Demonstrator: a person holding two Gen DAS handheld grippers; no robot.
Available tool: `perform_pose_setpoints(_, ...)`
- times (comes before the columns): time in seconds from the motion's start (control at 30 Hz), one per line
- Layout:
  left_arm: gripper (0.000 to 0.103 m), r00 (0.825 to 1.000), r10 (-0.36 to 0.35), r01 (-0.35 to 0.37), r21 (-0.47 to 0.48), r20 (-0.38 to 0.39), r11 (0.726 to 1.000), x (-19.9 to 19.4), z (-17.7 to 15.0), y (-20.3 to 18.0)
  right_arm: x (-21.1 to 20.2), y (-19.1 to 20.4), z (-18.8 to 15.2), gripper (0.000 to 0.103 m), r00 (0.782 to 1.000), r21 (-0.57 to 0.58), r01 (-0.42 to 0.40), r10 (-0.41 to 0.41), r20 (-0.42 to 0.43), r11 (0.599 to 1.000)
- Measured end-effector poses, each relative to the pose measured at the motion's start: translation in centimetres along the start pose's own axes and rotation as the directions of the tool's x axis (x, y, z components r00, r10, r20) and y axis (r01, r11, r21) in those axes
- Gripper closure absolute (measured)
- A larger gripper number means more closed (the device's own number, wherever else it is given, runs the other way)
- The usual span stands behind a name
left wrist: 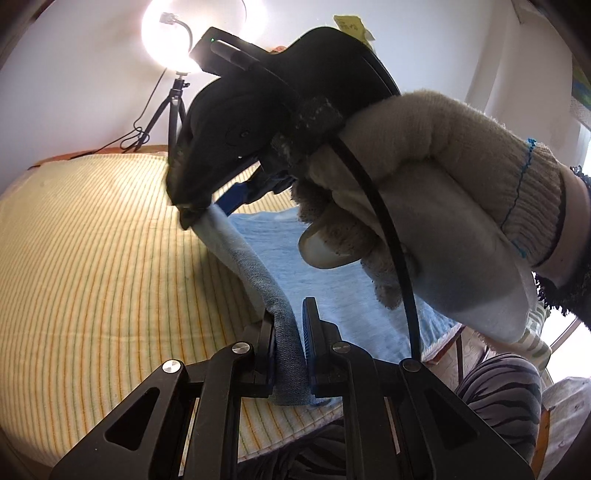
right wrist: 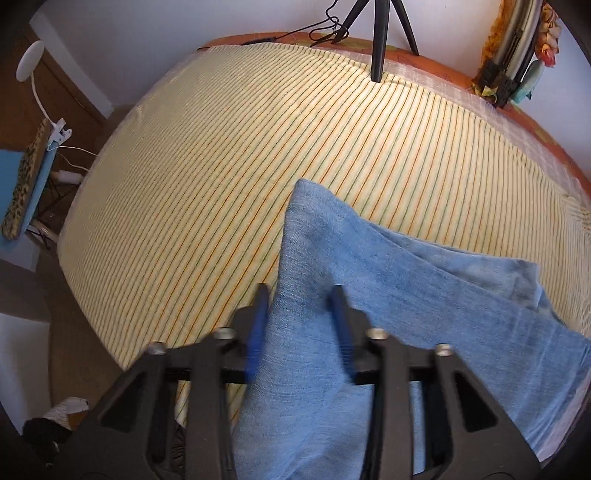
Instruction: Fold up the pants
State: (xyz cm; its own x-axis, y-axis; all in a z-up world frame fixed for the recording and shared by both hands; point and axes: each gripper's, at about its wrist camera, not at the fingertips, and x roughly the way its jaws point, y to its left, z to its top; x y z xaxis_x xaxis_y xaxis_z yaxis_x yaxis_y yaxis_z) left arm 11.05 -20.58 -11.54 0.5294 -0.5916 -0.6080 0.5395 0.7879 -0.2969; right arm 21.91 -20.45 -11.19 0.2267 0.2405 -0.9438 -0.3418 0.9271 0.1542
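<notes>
Light blue denim pants (right wrist: 406, 295) lie on a striped yellow bed sheet (right wrist: 258, 147). In the left wrist view my left gripper (left wrist: 290, 317) is shut on a lifted edge of the pants (left wrist: 332, 273). That edge runs up as a taut strip to my right gripper (left wrist: 192, 216), held by a gloved hand (left wrist: 443, 184), which pinches it at its tip. In the right wrist view the right gripper (right wrist: 299, 295) points steeply down, with denim filling the gap between its blue-padded fingers (right wrist: 258, 325). A folded corner of the pants sticks out ahead of it.
A bright ring light (left wrist: 168, 33) on a tripod (right wrist: 380, 37) stands at the far edge of the bed, with cables beside it. A clip lamp (right wrist: 33, 62) and a blue board (right wrist: 26, 184) stand off the bed's left side. The person's striped legs (left wrist: 498, 387) are near the bed's front edge.
</notes>
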Motion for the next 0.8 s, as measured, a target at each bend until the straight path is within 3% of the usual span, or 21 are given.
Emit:
perform_pose_setpoints(0.1,0.092,1.0,0.009,-0.009,0.004,-0.01,1.0,0.2,0.3,-0.3,-0.8,-0.9,-0.3,0.092,0.999,0.024,-0.02,0.02,0.031,1.0)
perform_pose_setpoints(0.2,0.092,1.0,0.01,-0.009,0.019,-0.013,1.0,0.3,0.7,-1.0,-2.2,-2.3,-0.7,0.094,0.996,0.052,-0.049,0.045,0.08,0.997)
perform_pose_setpoints(0.47,0.092,0.997,-0.083,0.083,0.009,-0.007,0.997,0.9,2.0,-3.3,-6.0,-5.8,-2.6,0.095,0.978,0.113,-0.111,0.089,0.187,0.987)
perform_pose_setpoints(0.8,0.094,0.979,-0.202,0.203,0.044,-0.031,0.978,3.6,3.9,-7.6,-9.9,-12.6,-5.4,0.096,0.956,0.215,-0.14,0.075,0.284,0.966)
